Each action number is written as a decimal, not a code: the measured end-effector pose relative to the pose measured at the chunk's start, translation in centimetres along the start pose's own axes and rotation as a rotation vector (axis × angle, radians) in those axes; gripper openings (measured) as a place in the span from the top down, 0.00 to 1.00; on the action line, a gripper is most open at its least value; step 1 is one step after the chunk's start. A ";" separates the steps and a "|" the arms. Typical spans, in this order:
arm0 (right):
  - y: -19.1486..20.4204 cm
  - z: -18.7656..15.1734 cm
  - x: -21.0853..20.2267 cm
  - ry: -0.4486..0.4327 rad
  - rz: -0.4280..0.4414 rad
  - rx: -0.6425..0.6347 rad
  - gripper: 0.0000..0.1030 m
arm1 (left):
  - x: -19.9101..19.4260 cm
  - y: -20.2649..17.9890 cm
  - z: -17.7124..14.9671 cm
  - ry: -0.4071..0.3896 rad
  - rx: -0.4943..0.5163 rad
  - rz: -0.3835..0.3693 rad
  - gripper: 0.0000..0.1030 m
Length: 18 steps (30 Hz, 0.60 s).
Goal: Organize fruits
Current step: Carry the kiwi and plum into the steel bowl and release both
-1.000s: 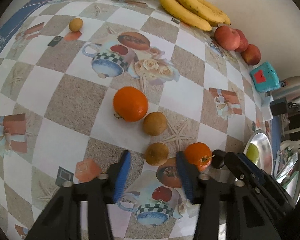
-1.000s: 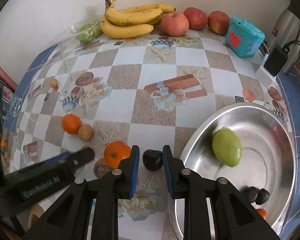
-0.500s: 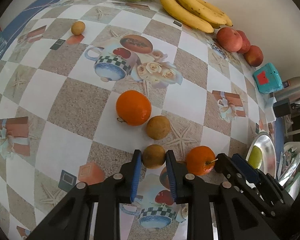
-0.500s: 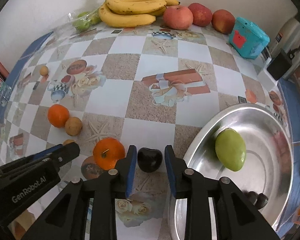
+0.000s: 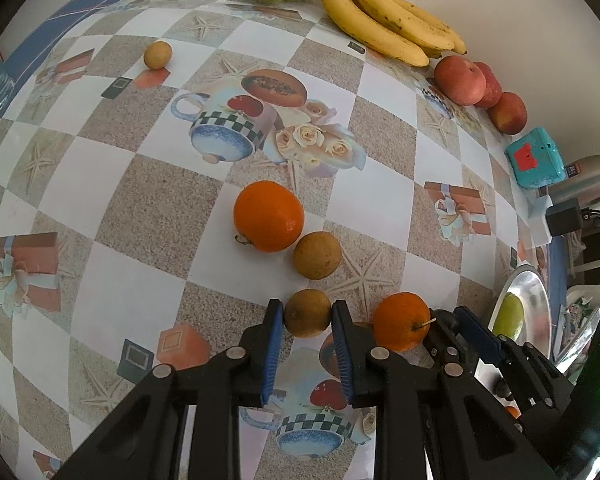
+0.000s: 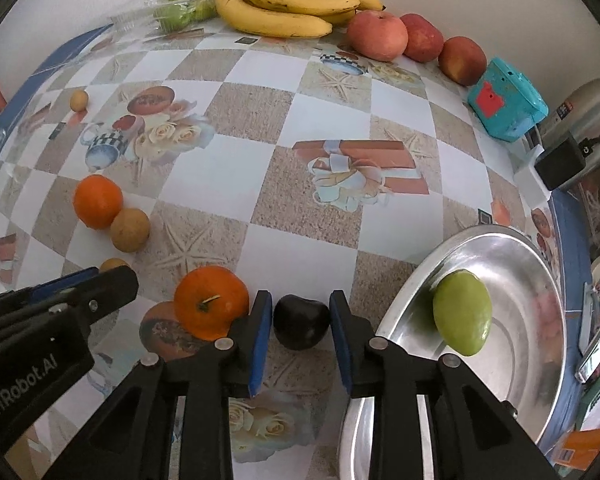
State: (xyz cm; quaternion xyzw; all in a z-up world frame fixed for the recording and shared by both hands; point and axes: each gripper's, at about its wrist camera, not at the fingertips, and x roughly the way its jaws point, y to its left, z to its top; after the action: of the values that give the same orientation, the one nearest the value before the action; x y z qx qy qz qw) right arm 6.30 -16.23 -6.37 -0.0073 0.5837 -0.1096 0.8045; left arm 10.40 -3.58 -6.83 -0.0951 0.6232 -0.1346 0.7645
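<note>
A small brown round fruit (image 5: 307, 313) rests on the patterned tablecloth, and my left gripper (image 5: 306, 308) is shut on it, both blue pads against its sides. In the right wrist view my right gripper (image 6: 300, 298) is shut on a dark plum-like fruit (image 6: 302, 322), also resting on the cloth. A small orange (image 6: 211, 302) lies between the two grippers, touching the right gripper's left finger. A second brown fruit (image 5: 317, 255) and a bigger orange (image 5: 268, 216) lie just beyond. The metal bowl (image 6: 512, 264) to the right holds a green fruit (image 6: 462, 312).
Along the back wall lie bananas (image 6: 284, 4), three red apples (image 6: 378, 36), a bag of green fruit (image 6: 180, 12) and a teal box (image 6: 508, 100). A tiny yellow fruit (image 5: 158, 55) sits far left. A kettle and plug (image 6: 560, 164) stand at the right edge.
My left gripper's jaws, wide apart a second ago, have come together on the brown fruit. My right gripper has sunk a little and rolled, with the dark fruit still between its pads.
</note>
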 end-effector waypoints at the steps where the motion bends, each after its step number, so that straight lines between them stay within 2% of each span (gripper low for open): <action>1: 0.0 0.0 0.0 0.000 0.002 0.002 0.72 | 0.0 0.0 0.0 -0.001 0.000 0.001 0.74; 10: -1.1 0.1 -0.4 -0.004 0.063 0.072 0.72 | -0.2 0.1 0.0 -0.009 -0.012 0.003 0.74; 18: -2.6 0.3 -1.9 -0.007 0.182 0.213 0.72 | -1.2 0.7 0.3 -0.027 -0.041 0.008 0.74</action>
State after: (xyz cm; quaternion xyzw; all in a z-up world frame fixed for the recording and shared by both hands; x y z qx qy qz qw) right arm 5.56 -18.41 -4.20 0.1306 0.5644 -0.0972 0.8093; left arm 10.49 -2.50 -5.89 -0.1100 0.6159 -0.1173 0.7713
